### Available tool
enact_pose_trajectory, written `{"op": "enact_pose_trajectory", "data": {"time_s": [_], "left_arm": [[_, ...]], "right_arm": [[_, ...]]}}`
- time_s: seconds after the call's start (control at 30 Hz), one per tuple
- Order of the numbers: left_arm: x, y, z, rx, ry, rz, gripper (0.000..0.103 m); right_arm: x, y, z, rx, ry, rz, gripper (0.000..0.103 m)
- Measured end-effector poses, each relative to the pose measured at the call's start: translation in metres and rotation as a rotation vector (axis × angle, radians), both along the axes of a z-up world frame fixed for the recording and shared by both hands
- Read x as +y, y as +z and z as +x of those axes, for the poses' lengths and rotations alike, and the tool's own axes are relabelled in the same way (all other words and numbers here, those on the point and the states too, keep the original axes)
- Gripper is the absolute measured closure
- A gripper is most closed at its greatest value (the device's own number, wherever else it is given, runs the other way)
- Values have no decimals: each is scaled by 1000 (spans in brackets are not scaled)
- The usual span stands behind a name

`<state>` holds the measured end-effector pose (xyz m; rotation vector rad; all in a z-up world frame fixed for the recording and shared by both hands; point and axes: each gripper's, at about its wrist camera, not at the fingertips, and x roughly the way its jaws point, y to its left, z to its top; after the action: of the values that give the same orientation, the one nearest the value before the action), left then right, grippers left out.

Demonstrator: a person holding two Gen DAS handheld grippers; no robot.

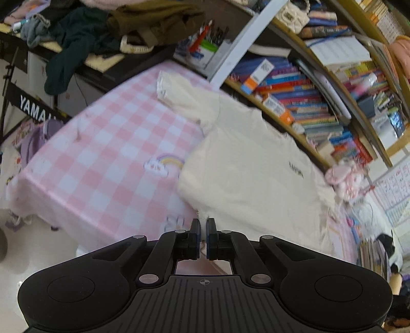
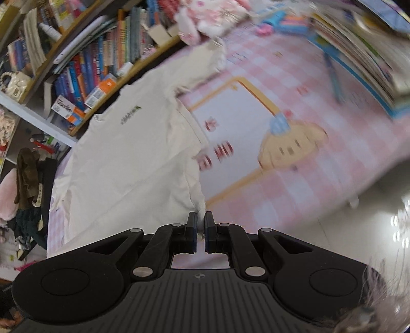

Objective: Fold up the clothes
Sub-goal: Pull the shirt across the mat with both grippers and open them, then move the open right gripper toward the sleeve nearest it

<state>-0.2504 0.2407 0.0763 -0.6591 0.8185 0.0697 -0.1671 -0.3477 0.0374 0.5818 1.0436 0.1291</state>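
A cream T-shirt (image 1: 251, 164) with a small dark chest logo lies spread on a table under a pink checked cloth (image 1: 102, 143). My left gripper (image 1: 203, 222) is shut on the shirt's near hem corner, a pinch of cream fabric showing between its blue pads. In the right wrist view the same T-shirt (image 2: 133, 158) stretches away to the left over the pink cloth (image 2: 294, 194). My right gripper (image 2: 201, 216) is shut on the other hem corner, fabric bunched between its pads. One sleeve (image 1: 176, 89) lies flat at the far side.
Bookshelves (image 1: 307, 102) packed with books run along the table's far edge. A dark desk (image 1: 84, 69) piled with clothes stands at the left, a keyboard stand (image 1: 30, 107) below it. A pink plush toy (image 2: 210, 15) and stacked books (image 2: 358, 51) sit at the far end. Pale floor (image 2: 358, 230) lies beside the table.
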Motion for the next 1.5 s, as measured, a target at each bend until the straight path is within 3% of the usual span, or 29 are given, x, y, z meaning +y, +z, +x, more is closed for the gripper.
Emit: {"op": "enact_pose_trajectory", "data": {"time_s": [0.27,0.33,0.4,0.47,0.53,0.67,0.73,0.8,1.0,1.07,1.13,1.2,1.37,1.5], "left_arm": [[3,7,-16,-29,-29,-46,100],[4,-2,-18,15,-27,-40,100],[4,-21,-18,121,-7,-4,97],[4,-40,-18,229,20,77,95],[5,-47,-20,282,30,163,91],[13,-37,-15,197,34,180,88],[8,-36,-2,142,5,198,81],[1,-37,13,91,-36,224,81],[-43,-53,56,31,-140,322,81],[-54,-52,62,15,-151,344,78],[-63,-51,65,-6,-139,362,54],[-71,-52,67,-25,-108,379,40],[-78,-65,71,18,-150,391,38],[-81,-71,72,42,-154,403,38]], "right_arm": [[-7,-2,-26,53,-58,-6,98],[-9,-8,-28,87,-71,-35,98],[-11,-15,-30,121,-83,-63,98],[-13,-22,-32,154,-96,-92,97],[-15,-29,-34,188,-108,-121,92],[-17,-32,-36,194,-127,-164,91],[-8,-26,-30,142,-93,-197,83],[7,-23,-19,79,-37,-246,65],[71,-31,15,-83,158,-501,65],[85,-31,23,-130,168,-504,64],[93,-31,27,-161,143,-462,58],[100,-34,29,-173,124,-455,53],[109,-50,33,-166,111,-518,51],[102,-55,33,-149,115,-521,56]]}}
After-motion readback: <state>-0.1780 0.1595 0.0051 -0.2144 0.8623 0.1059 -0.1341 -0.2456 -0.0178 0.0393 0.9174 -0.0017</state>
